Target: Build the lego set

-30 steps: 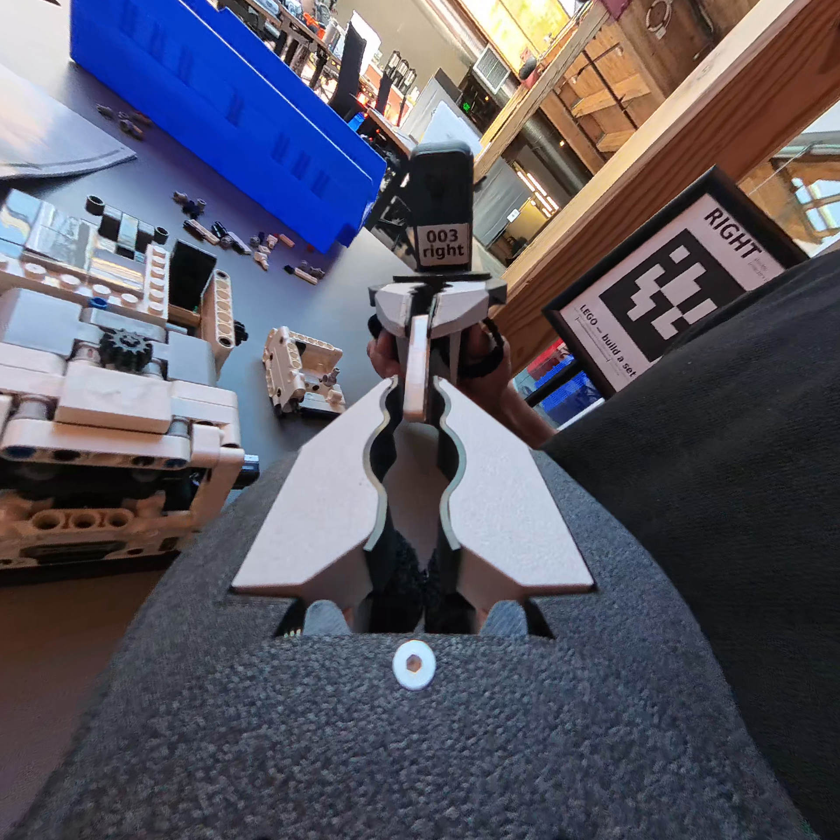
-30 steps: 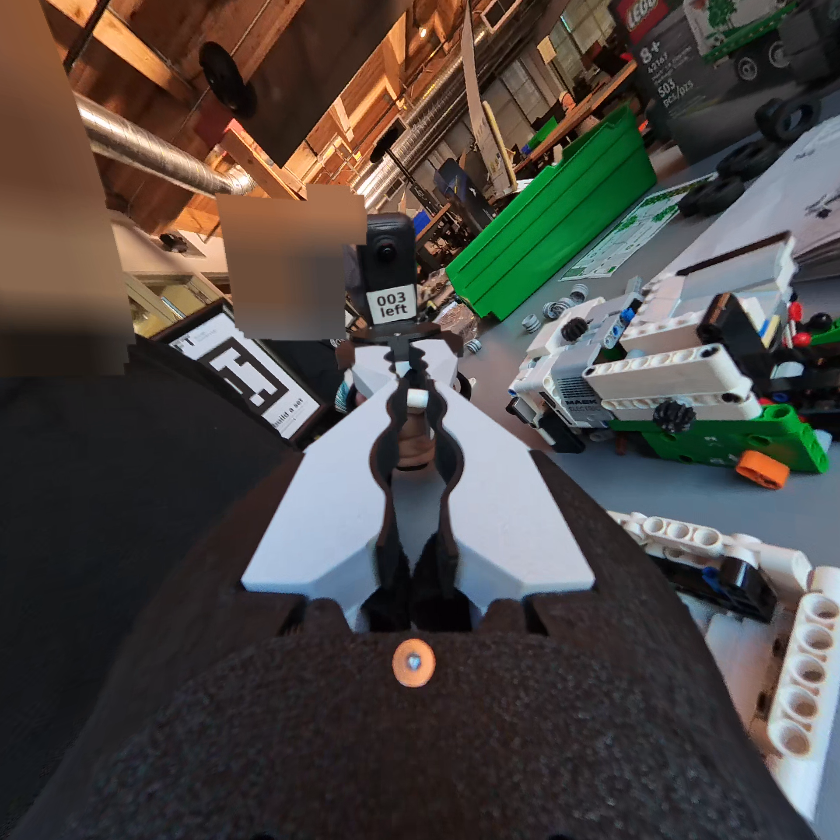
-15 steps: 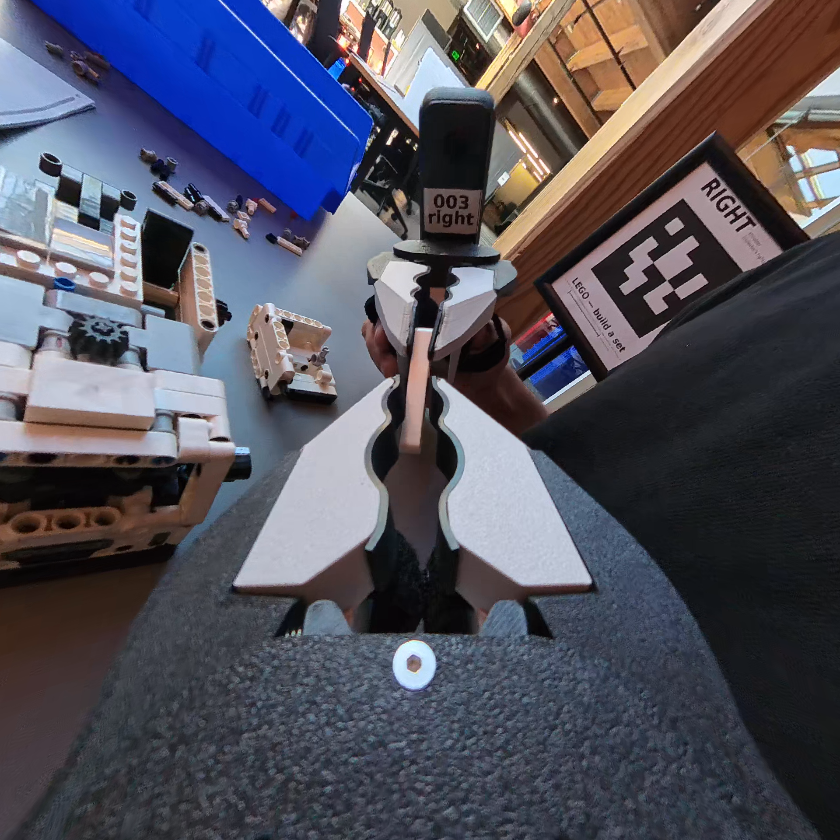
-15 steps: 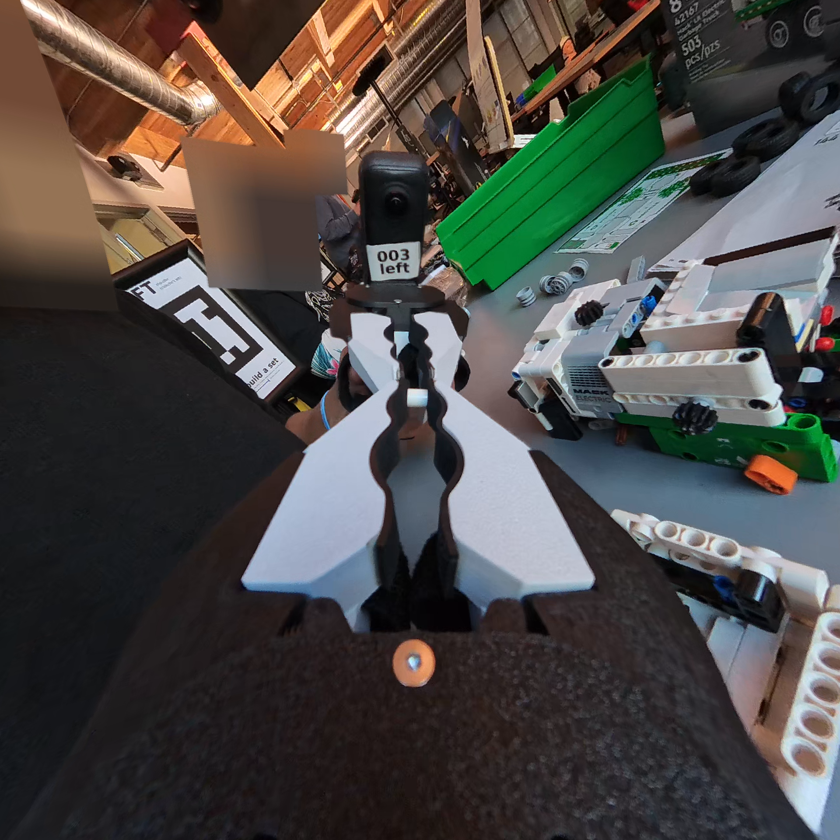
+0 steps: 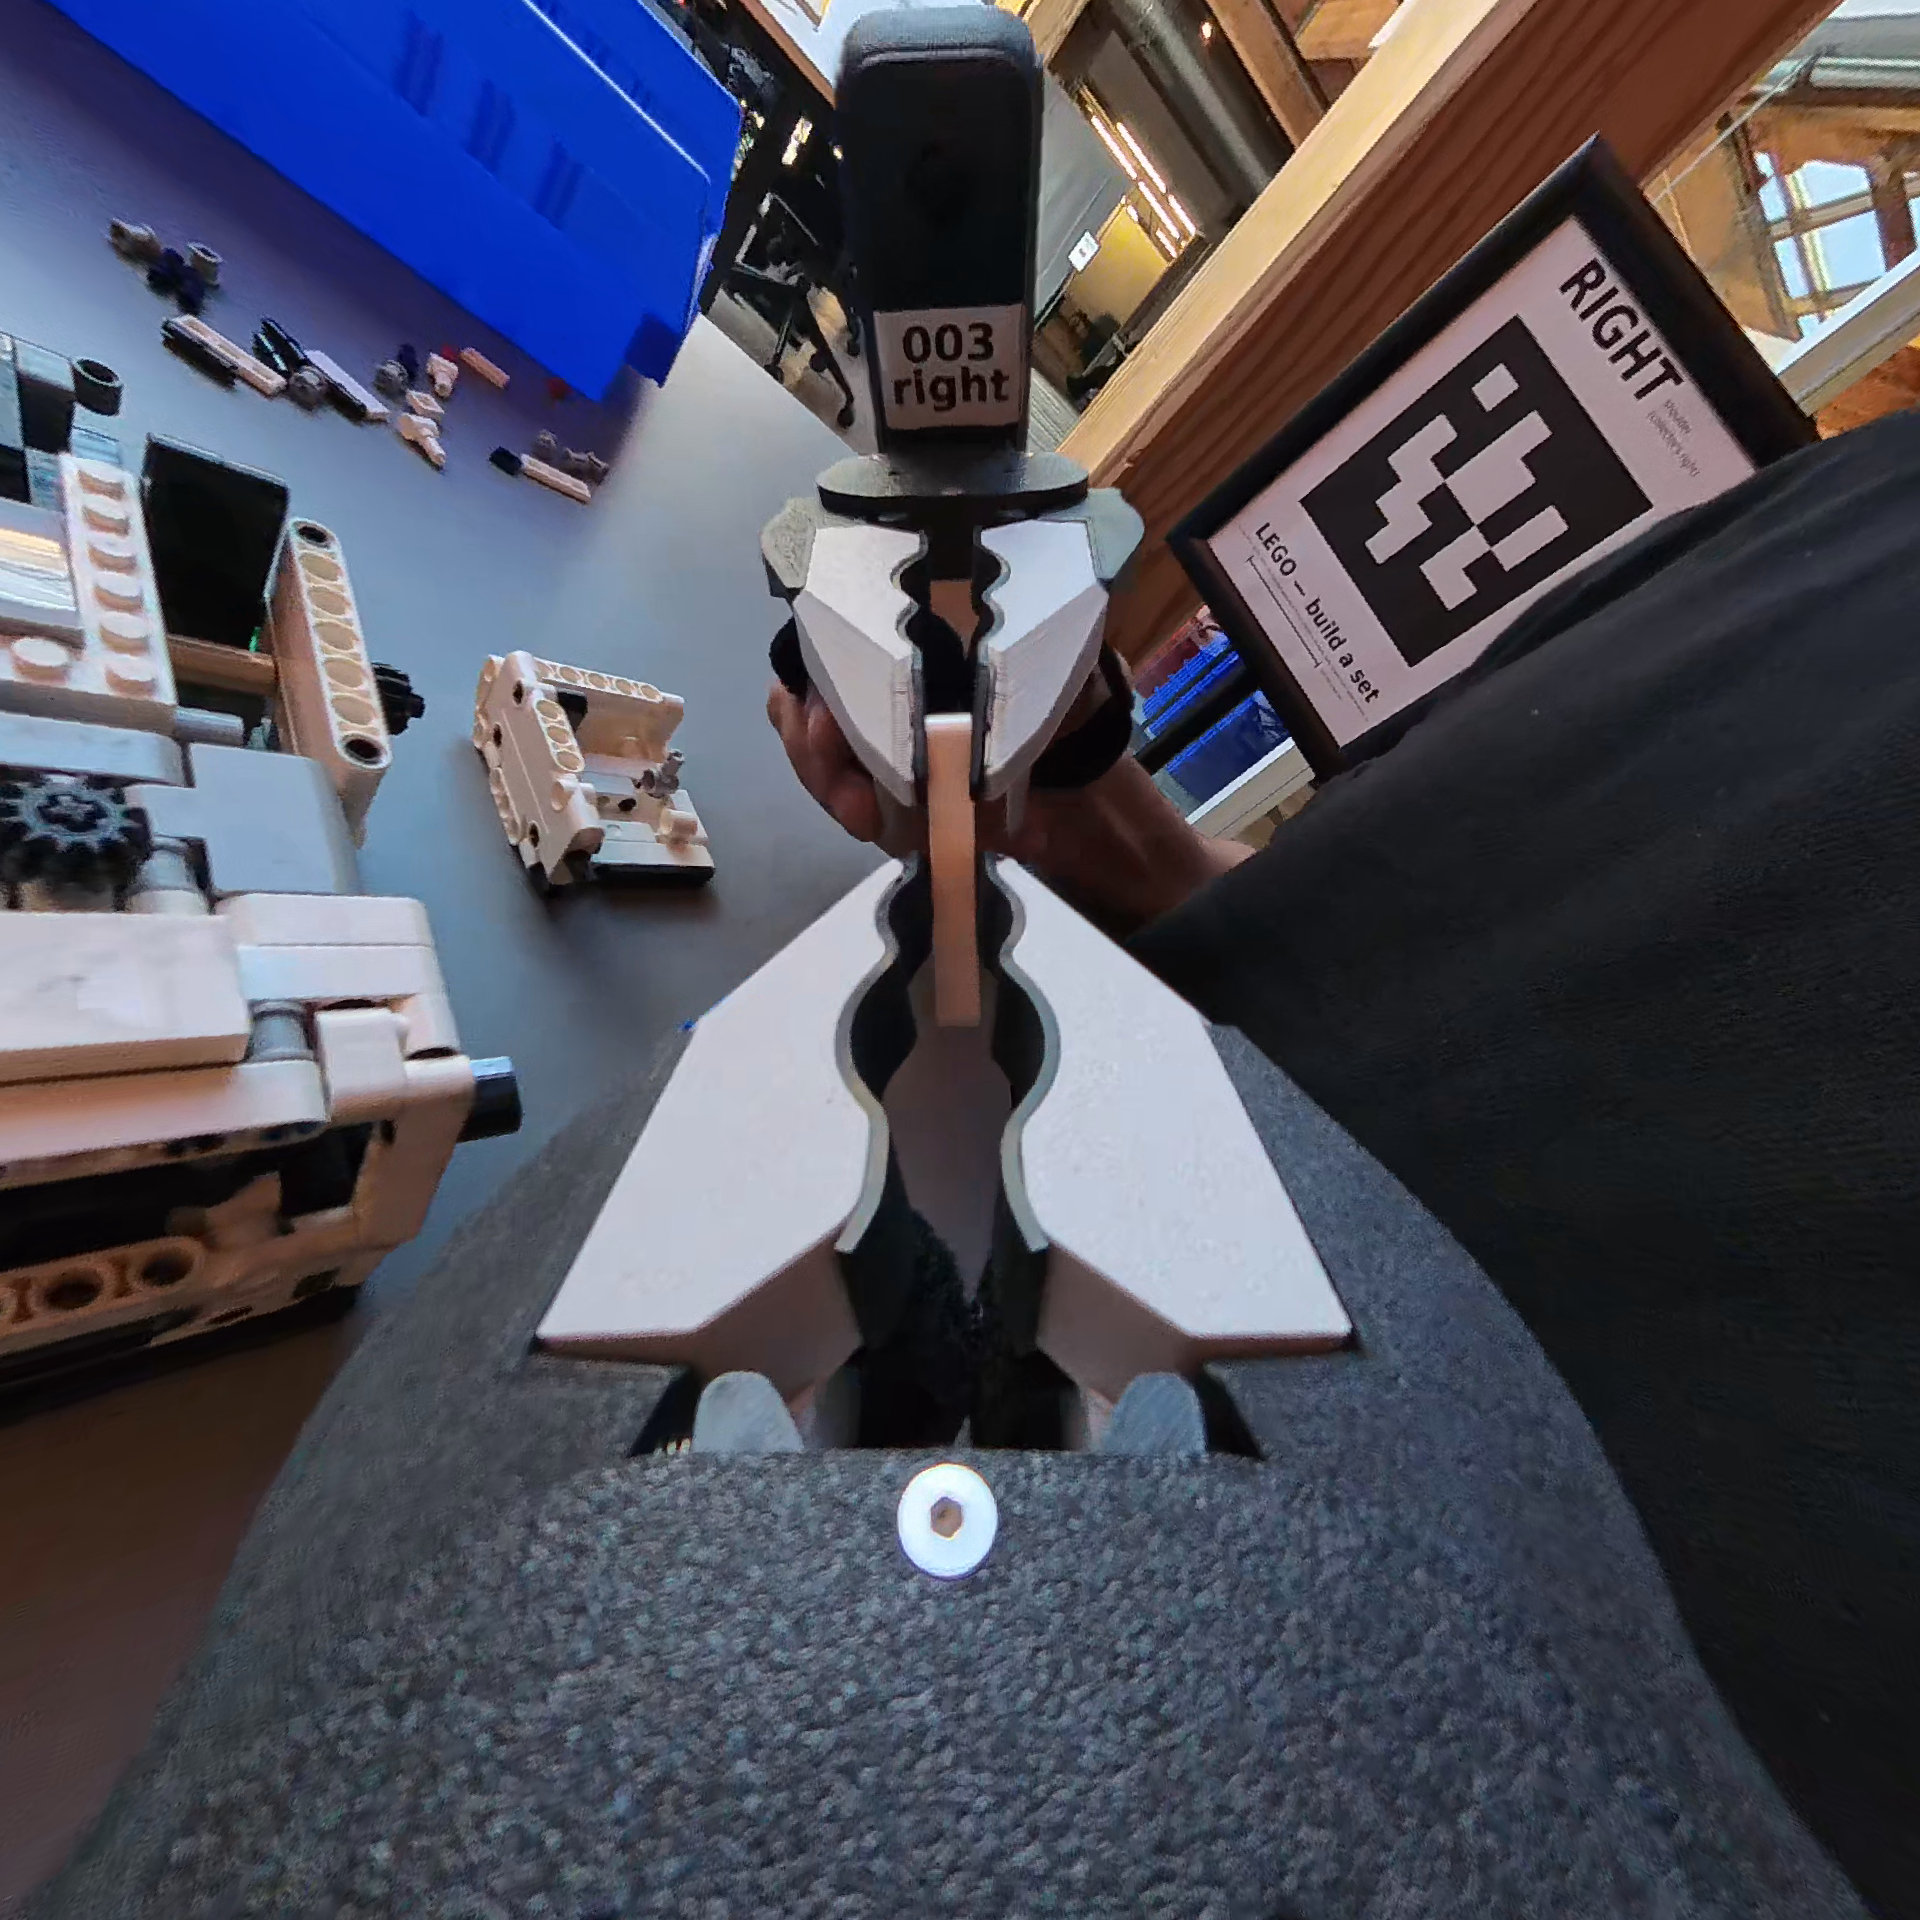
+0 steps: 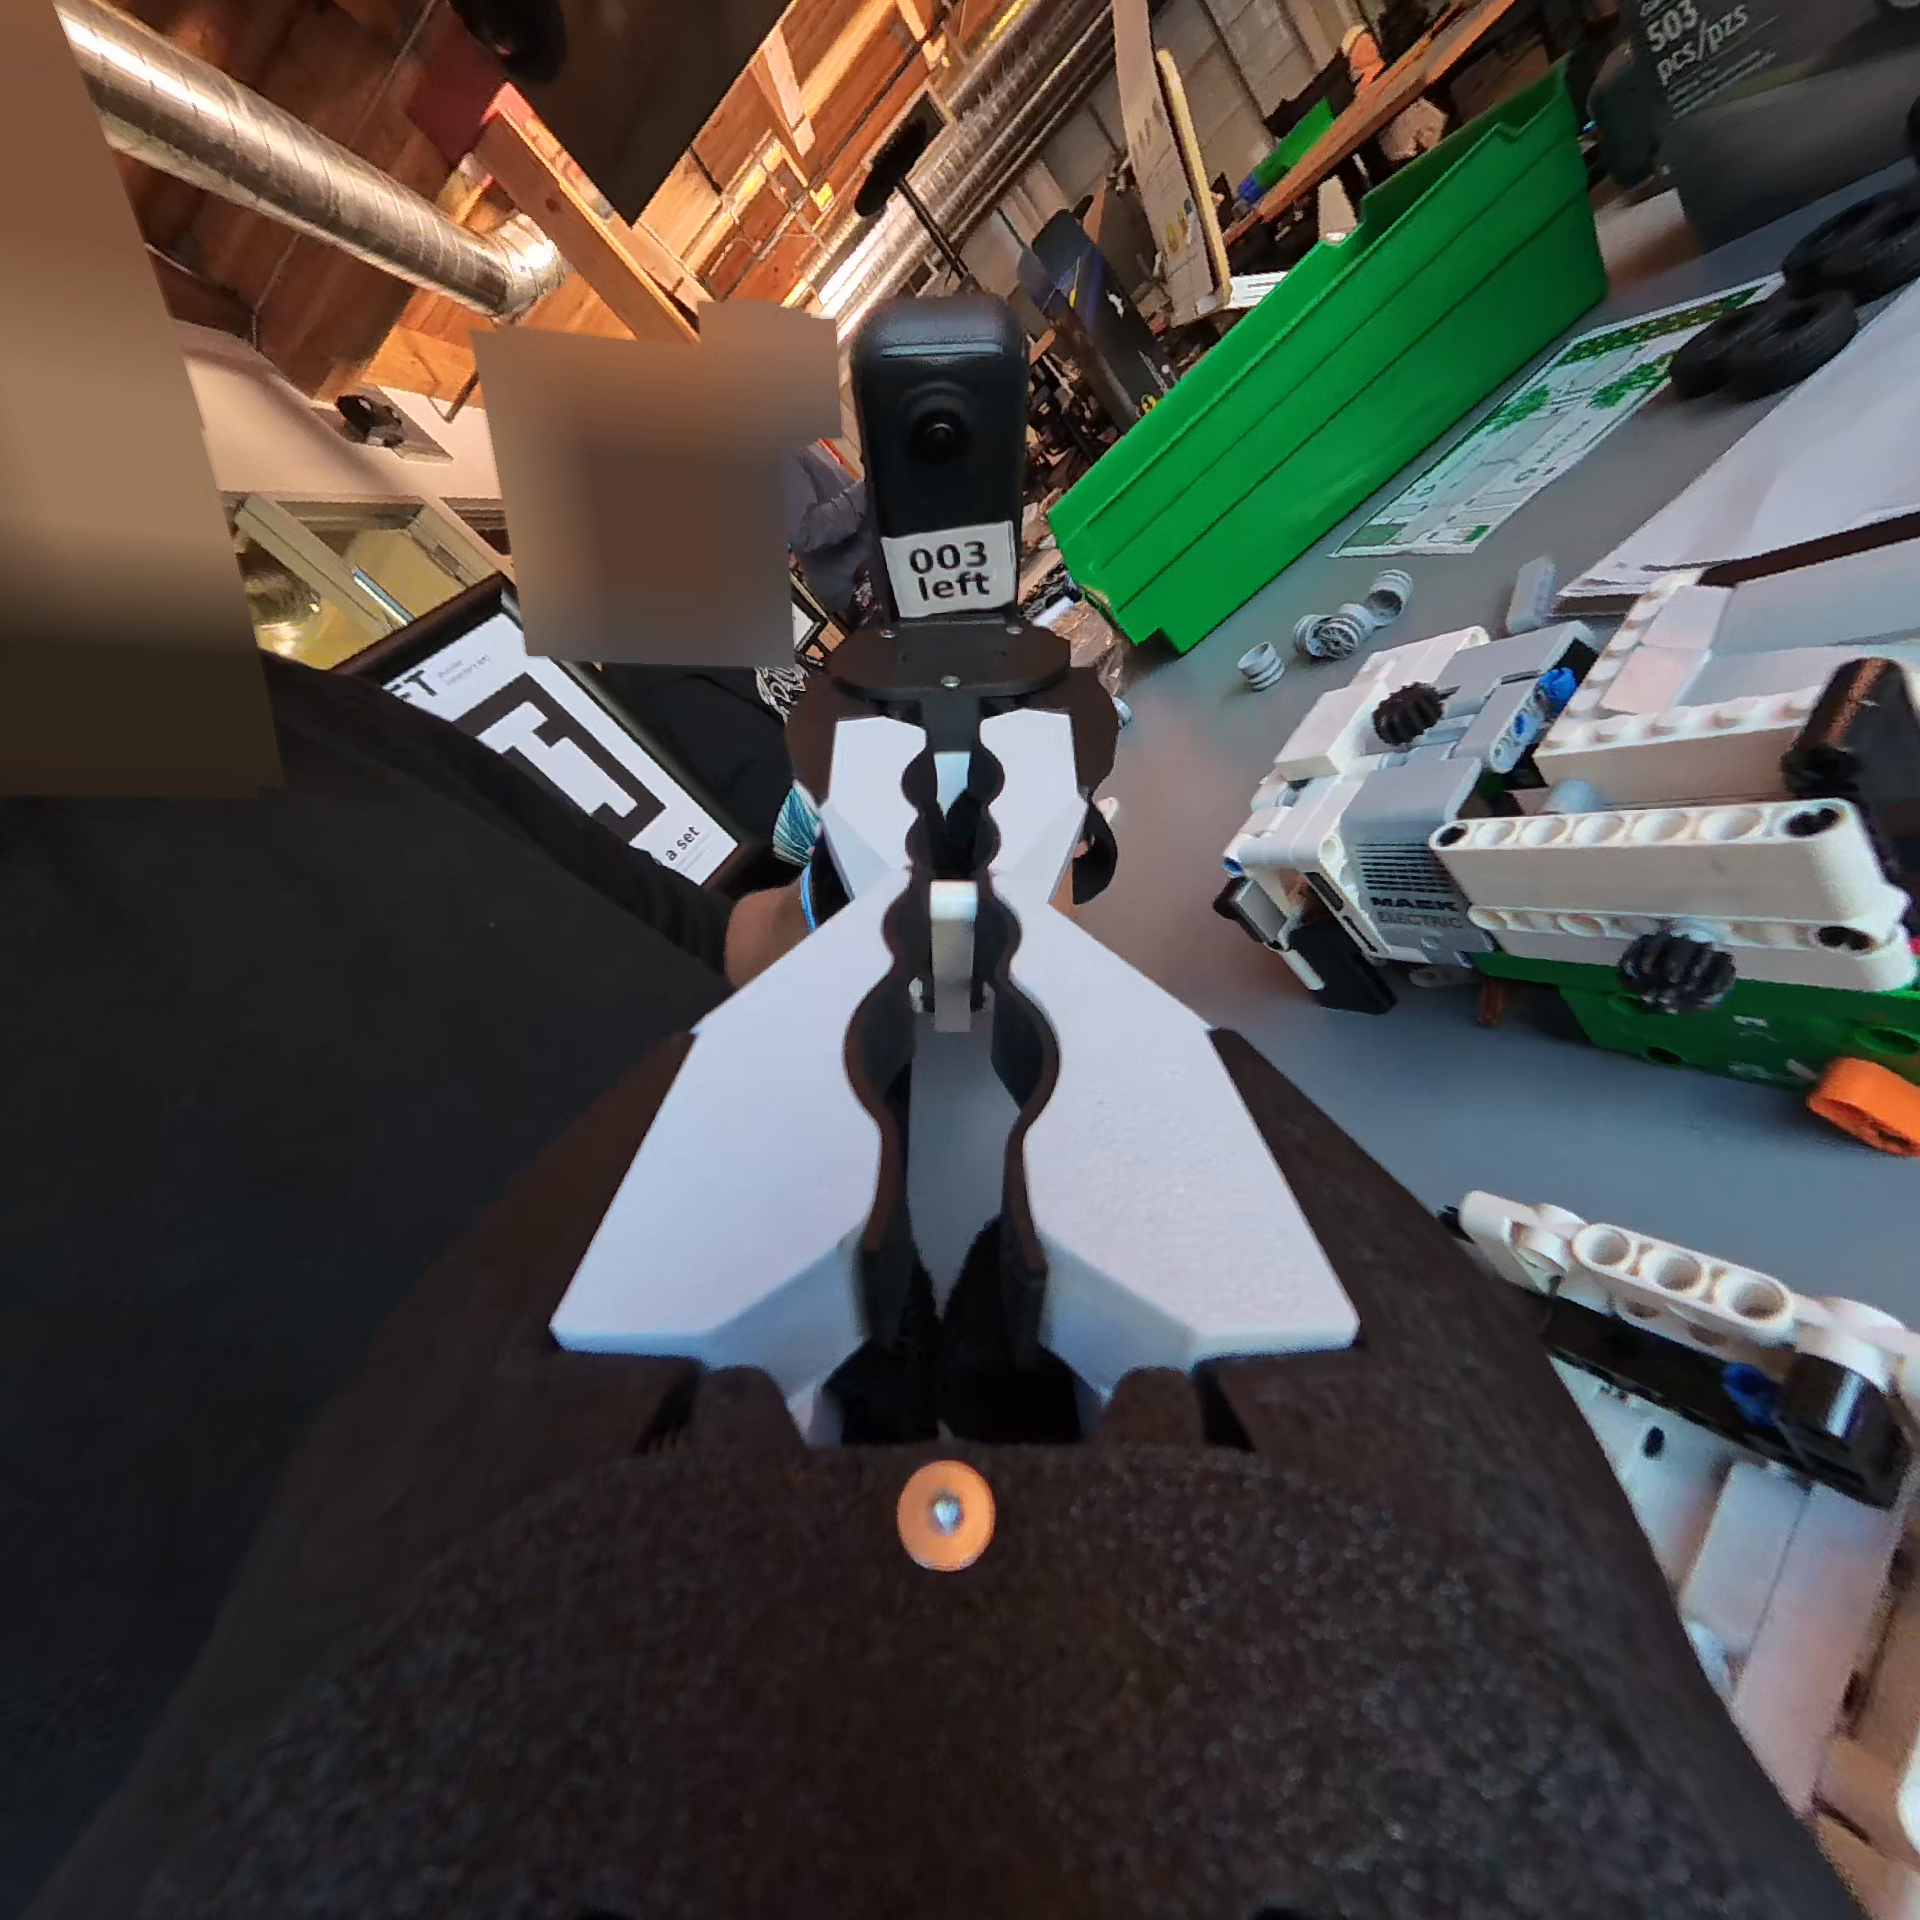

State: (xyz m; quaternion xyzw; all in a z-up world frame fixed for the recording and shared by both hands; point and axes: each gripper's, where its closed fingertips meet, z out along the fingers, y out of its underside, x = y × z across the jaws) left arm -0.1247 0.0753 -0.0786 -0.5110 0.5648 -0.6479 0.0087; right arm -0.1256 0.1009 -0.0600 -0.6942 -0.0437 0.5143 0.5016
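L hand-held gripper (image 5: 951, 914): fingers nearly closed, pinched on near end of white flat piece (image 5: 952, 868); held in air, off the surface (image 5: 623, 582).
R hand-held gripper (image 6: 951, 956): fingers nearly closed, same white piece clamped at its other end; tips of both grippers are faced nose to nose, almost touching.
Piece location: between the two tip sets, straight ahead of each, edge-on to both cams; exact part type can't be told.
Truck build (image 6: 1579, 862): white/grey/green, laid on the surface to the R of R gripper, well apart; seen to the L of L gripper.
Small white sub-assy (image 5: 587, 779): on the surface, ahead-L of L gripper, apart from truck.
Loose bits (image 5: 343, 364): pins/small parts scattered far ahead-L, near blue bin (image 5: 436, 135).
Green bin (image 6: 1351, 416): far ahead-R of R gripper.
Handling (judged): piece light, stiff, smooth plastic, so prob. slippery on the finger faces; thin, so likely to pivot if pinched at one end only.
Grip advice: flat faces to be clamped, near mid-length, before one side is released.
Risk: drop or twist during handover.
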